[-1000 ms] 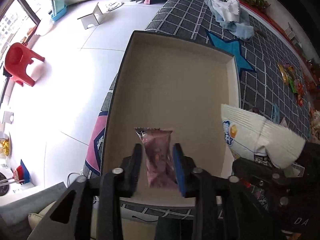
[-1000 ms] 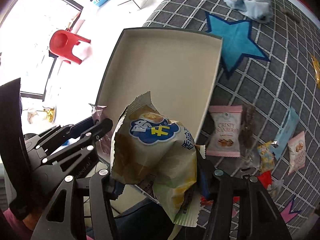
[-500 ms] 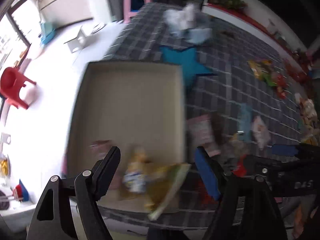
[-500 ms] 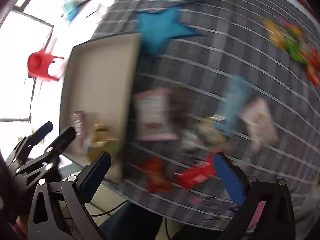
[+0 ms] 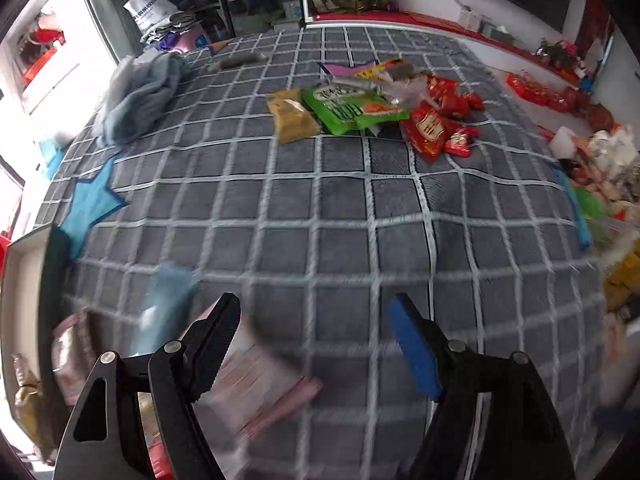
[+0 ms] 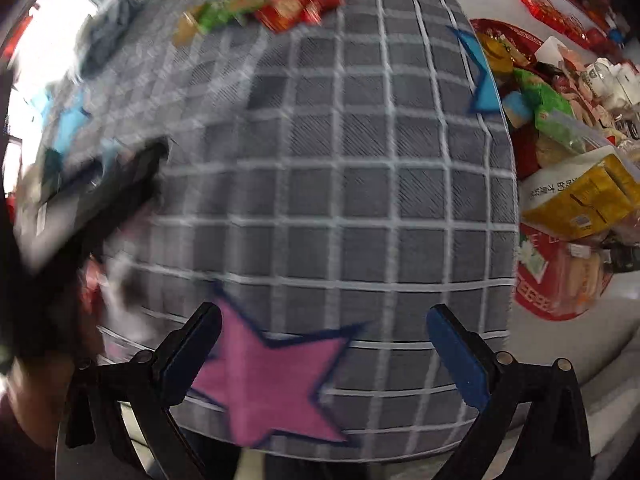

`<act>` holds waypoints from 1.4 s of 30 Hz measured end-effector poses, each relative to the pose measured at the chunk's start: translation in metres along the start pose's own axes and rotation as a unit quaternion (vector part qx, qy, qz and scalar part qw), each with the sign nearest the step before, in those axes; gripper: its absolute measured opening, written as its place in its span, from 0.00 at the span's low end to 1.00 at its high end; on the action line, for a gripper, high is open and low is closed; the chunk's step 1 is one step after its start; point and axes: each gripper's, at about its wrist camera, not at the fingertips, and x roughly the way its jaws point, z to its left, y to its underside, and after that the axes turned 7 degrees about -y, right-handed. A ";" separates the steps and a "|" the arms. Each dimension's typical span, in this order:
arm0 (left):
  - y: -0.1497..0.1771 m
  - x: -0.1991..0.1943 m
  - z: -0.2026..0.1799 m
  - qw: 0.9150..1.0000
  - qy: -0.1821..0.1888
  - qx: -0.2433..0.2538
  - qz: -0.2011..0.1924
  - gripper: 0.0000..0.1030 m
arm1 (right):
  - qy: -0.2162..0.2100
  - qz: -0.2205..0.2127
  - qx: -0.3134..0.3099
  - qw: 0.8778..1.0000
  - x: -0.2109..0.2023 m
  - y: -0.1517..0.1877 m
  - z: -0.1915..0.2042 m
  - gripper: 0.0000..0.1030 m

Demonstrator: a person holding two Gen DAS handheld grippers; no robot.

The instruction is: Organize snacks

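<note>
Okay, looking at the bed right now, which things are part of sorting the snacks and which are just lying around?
Part of the job:
- green snack bag
- red snack packets
- mustard-yellow packet
- pink packet by the left tool
- cardboard box
- right tool, open and empty

Just lying about:
- crumpled blue cloth
- checked blanket
- pink star patch

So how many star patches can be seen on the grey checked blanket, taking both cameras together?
3: a blue star near the box, a pink star between the right gripper's fingers, and a blue one at the blanket's right edge. Others may be hidden.
</note>
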 end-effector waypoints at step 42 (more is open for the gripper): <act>-0.007 0.039 0.023 0.990 -0.015 -0.122 -0.069 1.00 | 0.037 -0.293 -0.072 0.953 0.040 0.026 0.036 1.00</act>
